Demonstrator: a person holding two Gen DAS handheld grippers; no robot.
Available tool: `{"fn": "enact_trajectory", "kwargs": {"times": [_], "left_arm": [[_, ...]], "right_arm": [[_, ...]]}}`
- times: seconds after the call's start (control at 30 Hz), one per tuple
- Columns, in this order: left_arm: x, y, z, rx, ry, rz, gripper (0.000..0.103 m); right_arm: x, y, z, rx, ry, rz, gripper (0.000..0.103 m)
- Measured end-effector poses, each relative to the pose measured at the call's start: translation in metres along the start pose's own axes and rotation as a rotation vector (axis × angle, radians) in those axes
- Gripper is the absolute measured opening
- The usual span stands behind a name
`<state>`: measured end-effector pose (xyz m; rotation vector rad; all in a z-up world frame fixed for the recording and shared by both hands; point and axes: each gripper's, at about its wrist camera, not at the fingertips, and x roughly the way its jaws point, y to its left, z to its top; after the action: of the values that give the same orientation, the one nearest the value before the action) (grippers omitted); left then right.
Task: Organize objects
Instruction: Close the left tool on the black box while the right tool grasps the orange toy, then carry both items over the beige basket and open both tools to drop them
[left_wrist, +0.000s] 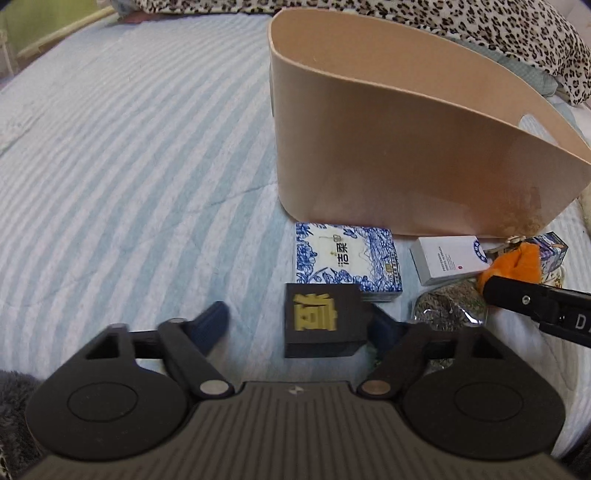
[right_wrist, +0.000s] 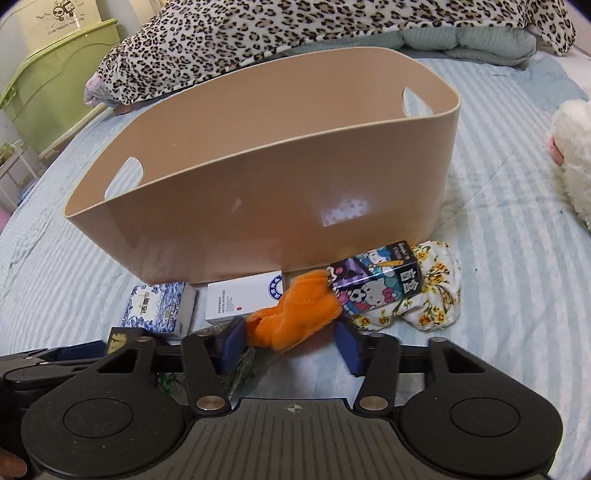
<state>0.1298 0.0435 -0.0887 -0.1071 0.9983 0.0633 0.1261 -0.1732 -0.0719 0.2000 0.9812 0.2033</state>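
Observation:
A tall beige bin (left_wrist: 406, 140) (right_wrist: 258, 177) stands on the striped bedsheet. In front of it lie a blue-and-white tissue pack (left_wrist: 347, 260) (right_wrist: 159, 308), a white box (left_wrist: 448, 256) (right_wrist: 240, 301), a black box with a gold character (left_wrist: 321, 321) (right_wrist: 120, 338), a dried-herb bag (left_wrist: 448, 308), an orange plush toy (right_wrist: 295, 317) (left_wrist: 517, 264), a Hello Kitty carton (right_wrist: 376, 282) and a floral cloth (right_wrist: 432, 299). My left gripper (left_wrist: 299, 325) is open, its jaws either side of the black box. My right gripper (right_wrist: 291, 347) is open, its jaws flanking the orange plush.
A leopard-print blanket (right_wrist: 295, 33) lies behind the bin. A white plush (right_wrist: 572, 158) sits at the right. A green storage box (right_wrist: 55, 85) stands off the bed at far left. The sheet left of the bin (left_wrist: 129, 166) is bare.

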Motion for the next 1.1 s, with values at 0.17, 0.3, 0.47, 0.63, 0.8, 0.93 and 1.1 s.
{"fn": "enact_trajectory", "kwargs": {"times": [0.17, 0.3, 0.47, 0.63, 0.8, 0.93, 1.1], "left_arm": [[-0.004, 0.000, -0.003, 0.013, -0.016, 0.002, 0.052], [-0.010, 0.001, -0.007, 0.025, -0.030, 0.002, 0.047], [-0.011, 0.003, -0.004, -0.002, -0.041, 0.007, 0.046], [-0.034, 0.007, -0.003, -0.019, -0.085, 0.011, 0.046], [-0.066, 0.005, 0.008, -0.025, -0.153, -0.005, 0.046], [-0.086, -0.005, 0.026, -0.013, -0.212, -0.011, 0.046], [-0.106, -0.026, 0.058, 0.026, -0.306, -0.012, 0.046]], "right_arm": [[-0.003, -0.001, -0.002, 0.006, -0.003, 0.020, 0.015], [-0.011, -0.002, -0.005, 0.008, -0.034, 0.022, 0.009], [-0.028, -0.001, -0.006, 0.001, -0.069, 0.022, 0.008], [-0.053, -0.003, -0.007, 0.008, -0.117, 0.028, 0.007], [-0.077, -0.010, 0.000, 0.015, -0.176, 0.038, 0.007], [-0.092, -0.016, 0.013, 0.016, -0.235, 0.047, 0.008], [-0.104, -0.020, 0.037, 0.003, -0.306, 0.052, 0.008]]}}
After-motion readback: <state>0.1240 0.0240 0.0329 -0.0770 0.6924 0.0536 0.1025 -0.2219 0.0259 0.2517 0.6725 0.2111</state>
